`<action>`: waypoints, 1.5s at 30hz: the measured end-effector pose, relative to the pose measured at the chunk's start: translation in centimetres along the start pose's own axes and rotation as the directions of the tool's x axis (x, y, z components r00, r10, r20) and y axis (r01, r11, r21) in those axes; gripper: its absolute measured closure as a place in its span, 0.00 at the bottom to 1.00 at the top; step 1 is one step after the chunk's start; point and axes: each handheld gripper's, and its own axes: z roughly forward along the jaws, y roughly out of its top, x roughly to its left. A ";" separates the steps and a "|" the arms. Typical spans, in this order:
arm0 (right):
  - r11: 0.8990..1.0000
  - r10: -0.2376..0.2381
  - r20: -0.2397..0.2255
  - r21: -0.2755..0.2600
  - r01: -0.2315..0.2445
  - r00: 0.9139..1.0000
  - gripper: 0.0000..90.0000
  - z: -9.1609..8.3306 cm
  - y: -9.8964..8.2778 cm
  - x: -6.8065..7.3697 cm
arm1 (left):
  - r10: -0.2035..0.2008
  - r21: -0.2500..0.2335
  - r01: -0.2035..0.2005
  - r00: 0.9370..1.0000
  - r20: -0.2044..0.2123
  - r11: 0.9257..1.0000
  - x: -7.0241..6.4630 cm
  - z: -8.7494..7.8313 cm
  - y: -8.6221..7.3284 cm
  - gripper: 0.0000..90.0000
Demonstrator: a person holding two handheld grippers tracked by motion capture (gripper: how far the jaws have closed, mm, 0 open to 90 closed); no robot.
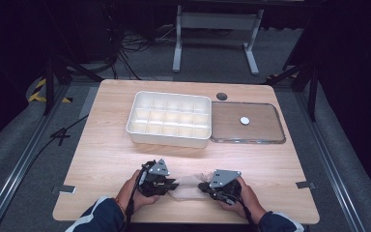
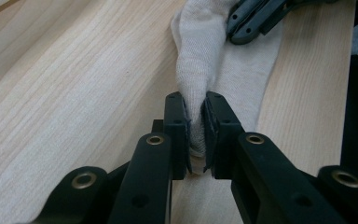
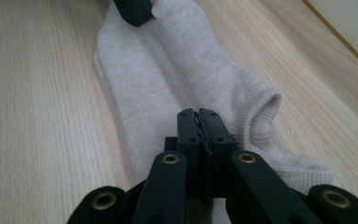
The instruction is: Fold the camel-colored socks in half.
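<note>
You have the pale sock (image 1: 187,186) pinched at both ends on the worktop (image 1: 101,154), lying on the near side of the white divided tray (image 1: 169,118), well apart from it. Your left gripper (image 2: 196,126) is clamped on a raised fold of the sock. Your right gripper (image 3: 199,126) has its jaws pressed together, seemingly on a thin layer of the sock near the cuff; how much fabric it really has is hard to tell.

The step in hand looks like folding or rolling the sock. To do it well, check that your right grip holds more than a few threads before you pull, lift both ends evenly so the fabric doesn't twist, and keep the sock low over the worktop so a slipped end lands flat.

The high view places the sock relative to the tray and shows the clear lid (image 1: 248,123) just beside the tray, with a small white disc (image 1: 244,120) on it. The gripper views show what it cannot: the bite of each pair of jaws, and the open, curled cuff beside your right gripper.
</note>
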 end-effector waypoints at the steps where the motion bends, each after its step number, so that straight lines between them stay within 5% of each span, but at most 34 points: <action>1: 1.000 0.000 0.000 0.000 0.000 1.000 0.98 0.0 0.0 0.0 | 0.000 0.000 0.000 1.000 0.000 1.000 0.0 0.0 0.0 0.90; 11: 1.000 0.002 0.023 0.030 -0.003 1.000 0.98 0.9 1.3 0.0 | -0.020 -0.102 0.020 1.000 -0.003 0.995 0.1 -0.5 0.6 0.89; 19: 0.999 0.009 0.036 0.038 -0.010 0.999 0.94 1.2 1.7 -0.3 | -0.027 -0.061 0.024 0.999 -0.044 0.998 0.4 -0.2 0.6 0.89; 26: 1.000 0.027 0.062 -0.012 -0.026 0.998 0.95 0.2 2.3 -0.8 | -0.027 -0.035 0.025 0.998 -0.059 0.999 0.6 0.1 0.5 0.89; 36: 0.999 0.025 0.054 0.028 -0.026 0.998 0.96 2.3 2.7 -1.0 | -0.005 -0.023 0.003 0.998 -0.058 1.000 0.5 0.3 0.9 0.90; 45: 0.999 0.017 0.072 0.031 -0.019 0.997 0.97 3.1 3.2 -1.0 | 0.020 -0.092 -0.026 0.997 -0.070 0.995 0.1 -0.2 1.7 0.90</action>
